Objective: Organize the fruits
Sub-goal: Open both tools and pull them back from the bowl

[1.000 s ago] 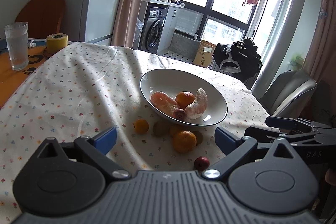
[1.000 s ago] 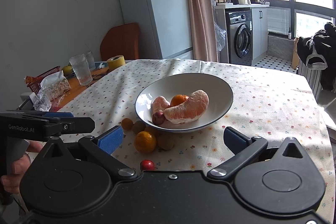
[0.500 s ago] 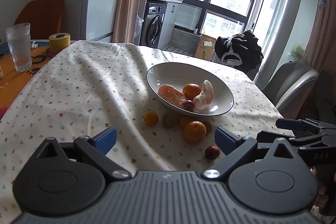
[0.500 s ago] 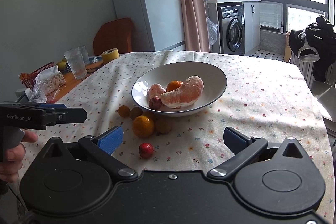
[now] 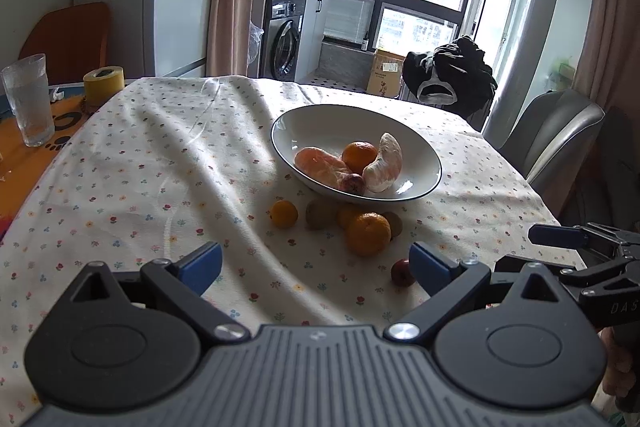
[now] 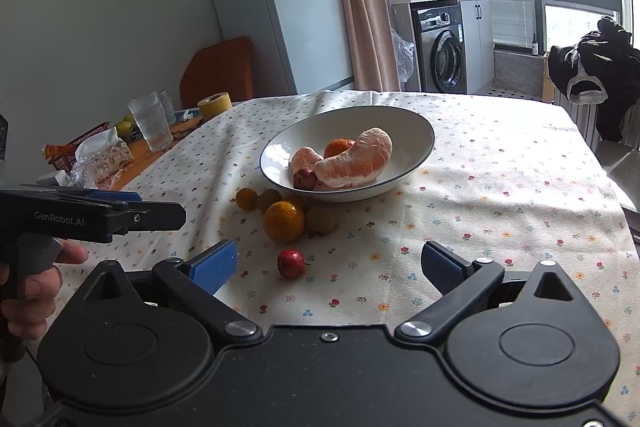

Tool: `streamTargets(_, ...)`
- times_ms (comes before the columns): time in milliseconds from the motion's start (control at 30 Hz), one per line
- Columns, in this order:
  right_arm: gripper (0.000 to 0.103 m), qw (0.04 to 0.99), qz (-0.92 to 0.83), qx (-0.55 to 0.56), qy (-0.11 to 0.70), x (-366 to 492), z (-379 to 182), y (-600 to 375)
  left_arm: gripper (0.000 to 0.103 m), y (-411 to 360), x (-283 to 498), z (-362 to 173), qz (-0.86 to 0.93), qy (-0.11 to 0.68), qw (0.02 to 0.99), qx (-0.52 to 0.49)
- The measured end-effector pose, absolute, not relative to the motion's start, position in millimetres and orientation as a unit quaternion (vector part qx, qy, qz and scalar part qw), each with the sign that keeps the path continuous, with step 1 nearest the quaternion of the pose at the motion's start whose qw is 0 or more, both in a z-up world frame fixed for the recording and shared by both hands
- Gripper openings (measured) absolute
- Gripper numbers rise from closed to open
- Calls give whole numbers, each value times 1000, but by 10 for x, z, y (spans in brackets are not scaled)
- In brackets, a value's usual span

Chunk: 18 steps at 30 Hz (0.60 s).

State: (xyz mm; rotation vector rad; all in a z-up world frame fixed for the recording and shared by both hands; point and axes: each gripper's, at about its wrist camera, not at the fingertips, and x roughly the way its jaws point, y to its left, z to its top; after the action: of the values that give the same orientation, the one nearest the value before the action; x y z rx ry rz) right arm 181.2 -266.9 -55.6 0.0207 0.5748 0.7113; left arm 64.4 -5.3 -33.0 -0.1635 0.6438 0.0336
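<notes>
Fruit sits farther off than before; left tool point(image 5: 315, 263) and right tool point(image 6: 328, 263) gape, empty.

The bowl point(image 6: 416, 125) is shiny and smooth, and the cloth point(image 6: 500, 195) on the table is soft, matt fabric with little flowers. The oranges point(image 6: 284, 221) have bumpy skin. The cup point(image 5: 28, 99) is clear, frosty glass.

Each gripper, left gripper point(image 5: 316, 261) and right gripper point(image 6: 329, 263), has 2 blue-padded fingers point(image 6: 214, 264) on black linkage arms with silver screws; white "GenRobot.AI" lettering marks the left one's side.
</notes>
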Motion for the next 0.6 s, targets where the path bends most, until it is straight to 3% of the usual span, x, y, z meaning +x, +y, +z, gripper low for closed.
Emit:
streamTargets(167,93,891,358,6,280,1824,-614,-2601,99,-40,657,-360,19,317,945,-80)
streamTargets(600,69,876,375,13,305,1909,-878,-2391,99,36,785,-521,21,327,941,-78)
